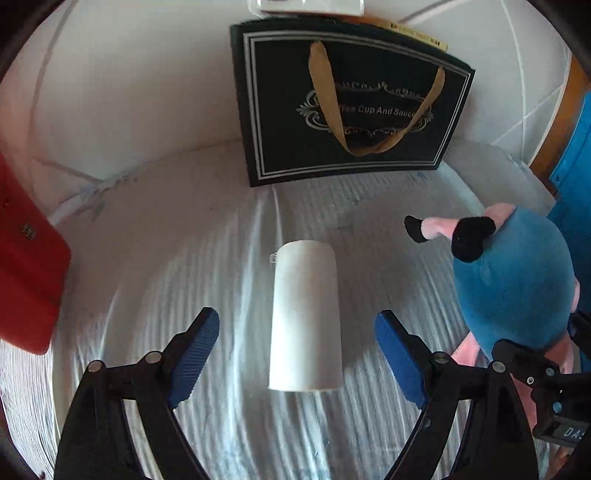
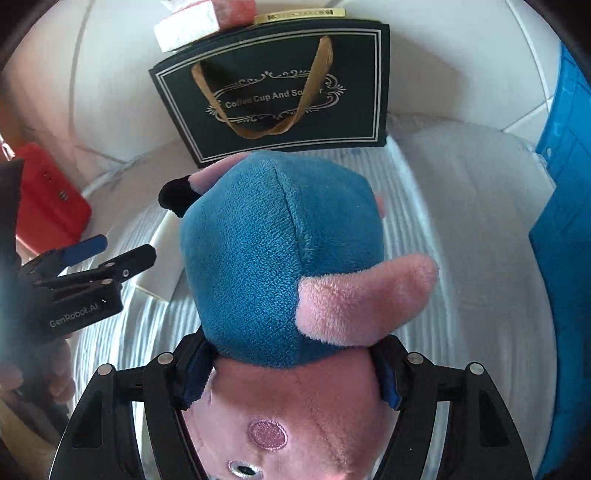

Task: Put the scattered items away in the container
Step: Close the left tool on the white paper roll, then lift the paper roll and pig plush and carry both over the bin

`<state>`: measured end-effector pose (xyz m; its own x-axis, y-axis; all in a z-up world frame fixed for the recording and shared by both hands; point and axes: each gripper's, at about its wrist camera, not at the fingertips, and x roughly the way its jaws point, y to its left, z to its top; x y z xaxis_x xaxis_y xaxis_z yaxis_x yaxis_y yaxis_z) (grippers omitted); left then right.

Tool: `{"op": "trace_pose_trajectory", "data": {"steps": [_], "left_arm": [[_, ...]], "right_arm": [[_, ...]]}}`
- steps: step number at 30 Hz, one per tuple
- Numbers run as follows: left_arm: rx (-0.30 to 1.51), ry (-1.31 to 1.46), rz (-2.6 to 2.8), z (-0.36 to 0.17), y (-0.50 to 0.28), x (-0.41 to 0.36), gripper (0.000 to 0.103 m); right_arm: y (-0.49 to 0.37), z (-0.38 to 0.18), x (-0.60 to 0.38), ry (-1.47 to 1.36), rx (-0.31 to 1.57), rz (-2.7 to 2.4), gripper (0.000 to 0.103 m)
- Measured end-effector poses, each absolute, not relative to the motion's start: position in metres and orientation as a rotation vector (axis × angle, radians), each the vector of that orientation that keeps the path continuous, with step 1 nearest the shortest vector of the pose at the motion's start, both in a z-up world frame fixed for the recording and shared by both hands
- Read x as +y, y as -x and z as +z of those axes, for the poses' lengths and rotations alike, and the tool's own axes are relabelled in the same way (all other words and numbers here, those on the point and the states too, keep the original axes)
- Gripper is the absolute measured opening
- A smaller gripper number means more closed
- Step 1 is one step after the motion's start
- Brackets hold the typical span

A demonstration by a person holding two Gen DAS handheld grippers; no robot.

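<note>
A white cylinder [image 1: 306, 317] lies on the ribbed white cloth [image 1: 184, 280]. My left gripper [image 1: 297, 354] is open, its blue pads on either side of the cylinder without touching it. My right gripper [image 2: 291, 376] is shut on a plush pig toy [image 2: 280, 258] in a blue dress with a pink head and limbs, held up close to the camera. The toy also shows in the left wrist view [image 1: 513, 284] at the right. The left gripper shows in the right wrist view [image 2: 103, 258] at the left. A black gift bag [image 1: 347, 103] with gold ribbon handles stands at the back.
A red box [image 1: 26, 266] lies at the left edge. A blue crate [image 2: 565, 240] stands at the right. A white and pink box [image 2: 195, 22] rests behind the top of the bag [image 2: 280, 92]. White tiled wall lies behind.
</note>
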<state>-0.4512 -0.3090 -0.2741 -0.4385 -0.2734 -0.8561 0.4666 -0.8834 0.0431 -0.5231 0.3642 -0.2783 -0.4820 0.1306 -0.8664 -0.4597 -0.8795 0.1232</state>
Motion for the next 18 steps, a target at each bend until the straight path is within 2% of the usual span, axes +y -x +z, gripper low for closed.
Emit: {"op": "trace_pose_trajectory", "data": {"steps": [3, 5, 7, 14, 16, 18], "left_arm": [[0.264, -1.391, -2.308, -0.296, 0.466, -0.31, 0.086], [0.26, -1.417, -2.295, -0.306, 0.468, -0.309, 0.08], [0.277, -1.421, -2.288, -0.31, 0.464, -0.309, 0.078], [0.314, -1.437, -2.266, -0.31, 0.455, -0.309, 0.045], [0.334, -1.446, -2.258, -0.31, 0.456, -0.31, 0.045], [0.328, -1.457, -2.247, -0.31, 0.455, -0.309, 0.045]], "right_arm": [[0.536, -0.298, 0.375, 1.378, 0.481, 2.359, 0.076], [0.538, -0.307, 0.38, 1.381, 0.491, 2.349, 0.082], [0.536, -0.306, 0.383, 1.36, 0.501, 2.356, 0.084], [0.546, -0.302, 0.382, 1.36, 0.456, 2.362, 0.087], [0.554, -0.307, 0.383, 1.374, 0.435, 2.361, 0.088], [0.56, -0.309, 0.385, 1.399, 0.419, 2.342, 0.084]]}}
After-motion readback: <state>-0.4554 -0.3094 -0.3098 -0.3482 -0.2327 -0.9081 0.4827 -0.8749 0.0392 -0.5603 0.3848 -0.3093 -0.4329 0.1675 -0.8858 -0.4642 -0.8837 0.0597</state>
